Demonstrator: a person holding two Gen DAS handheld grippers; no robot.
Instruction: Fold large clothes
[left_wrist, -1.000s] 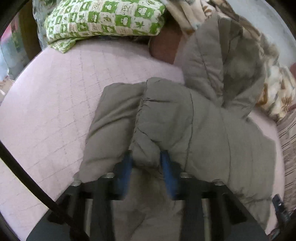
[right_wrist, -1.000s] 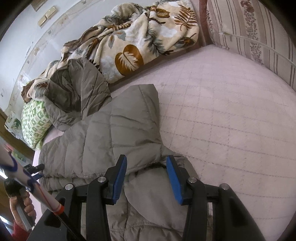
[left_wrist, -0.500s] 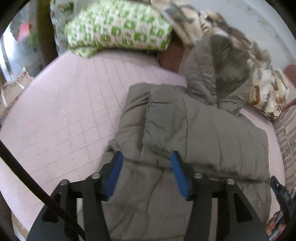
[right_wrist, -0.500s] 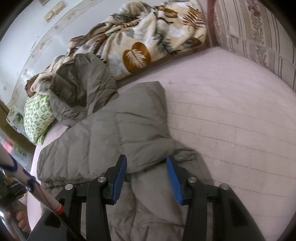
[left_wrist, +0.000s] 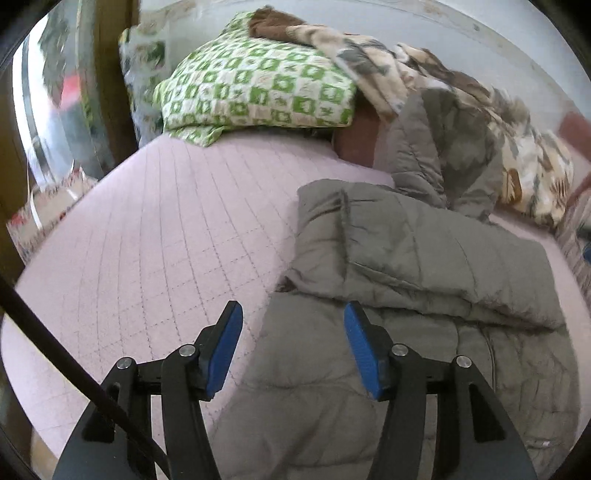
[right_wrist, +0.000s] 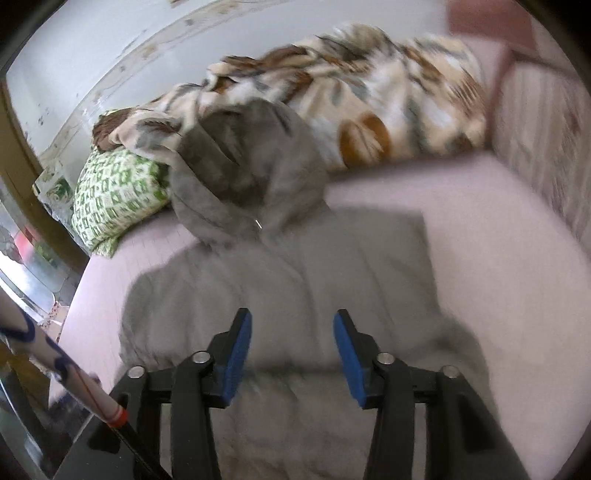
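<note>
A large grey-brown quilted hooded jacket (left_wrist: 417, 266) lies on the pink quilted bed (left_wrist: 177, 229), its sleeves folded across its body and its hood (left_wrist: 439, 147) toward the pillows. My left gripper (left_wrist: 293, 332) is open and empty, raised above the jacket's near left edge. In the right wrist view the jacket (right_wrist: 314, 280) fills the middle, hood (right_wrist: 251, 166) at the far end. My right gripper (right_wrist: 291, 336) is open and empty above the jacket's lower part. This view is blurred.
A green-and-white checked pillow (left_wrist: 255, 88) lies at the bed's head, also in the right wrist view (right_wrist: 114, 192). A leaf-patterned blanket (right_wrist: 351, 107) is bunched along the wall. A striped cushion (right_wrist: 546, 147) stands at the right. The bed's left edge (left_wrist: 74, 199) drops to the floor.
My left gripper let go of the sleeve, opened wide and pulled back. My right gripper, open throughout, swung left to face the middle of the jacket. The sleeves now lie folded across it.
</note>
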